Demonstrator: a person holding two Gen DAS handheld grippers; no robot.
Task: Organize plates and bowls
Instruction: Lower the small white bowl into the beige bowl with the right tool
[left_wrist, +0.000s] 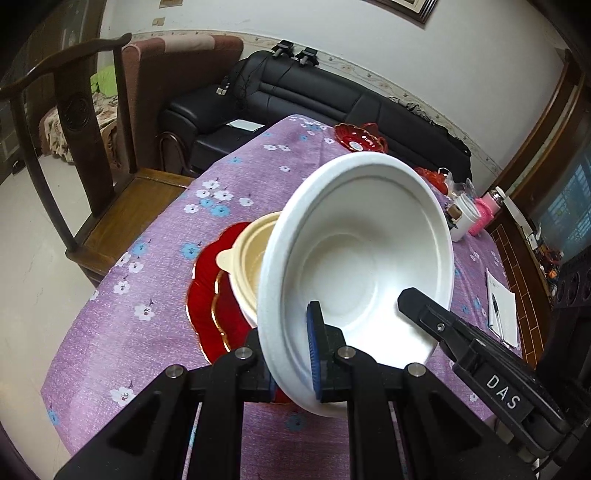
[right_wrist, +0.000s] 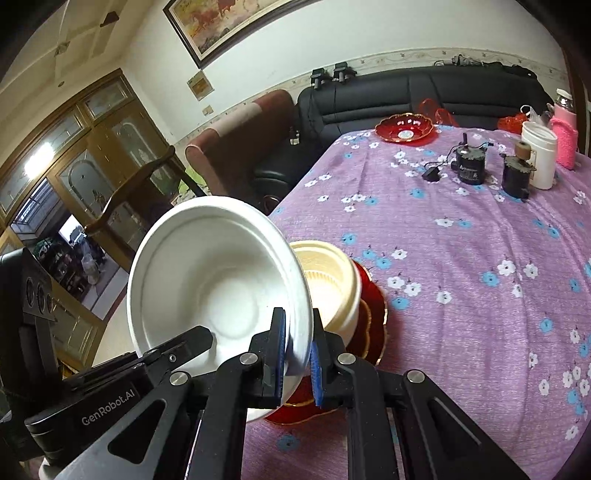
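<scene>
Seen from the left wrist, the left claw (left_wrist: 291, 354) is clamped on the near left rim of a white bowl (left_wrist: 354, 266), one blue-padded finger inside the bowl and the other outside under the rim. The bowl is tilted, its opening facing the camera, and held in the air above the surface (left_wrist: 147, 325), which is covered in a purple cloth with flowers. The right claw (left_wrist: 417, 301) comes in from the lower right, its black finger lying inside the bowl at the right rim. Behind the white bowl, to the left, a cream bowl (left_wrist: 247, 254) stands on a red plate (left_wrist: 214, 306) with a gold edge. At the far end of the surface lies a red dish (left_wrist: 356, 138); a white jar (left_wrist: 463, 216) and a pink bottle (left_wrist: 485, 212) stand far right, and a notepad with a pen (left_wrist: 502, 310) lies at the right edge. Seen from the right wrist, the right claw (right_wrist: 298, 350) is closed on the white bowl's (right_wrist: 207, 273) near right rim, the rim pinched between the two blue pads. The left claw (right_wrist: 192, 341) reaches in from the lower left, with a finger inside the bowl. Just right of the white bowl, the cream bowl (right_wrist: 328, 280) sits on the red plate (right_wrist: 373, 317). Far off stand the red dish (right_wrist: 404, 127), two dark small devices (right_wrist: 471, 162), the white jar (right_wrist: 539, 155) and the pink bottle (right_wrist: 563, 136).
</scene>
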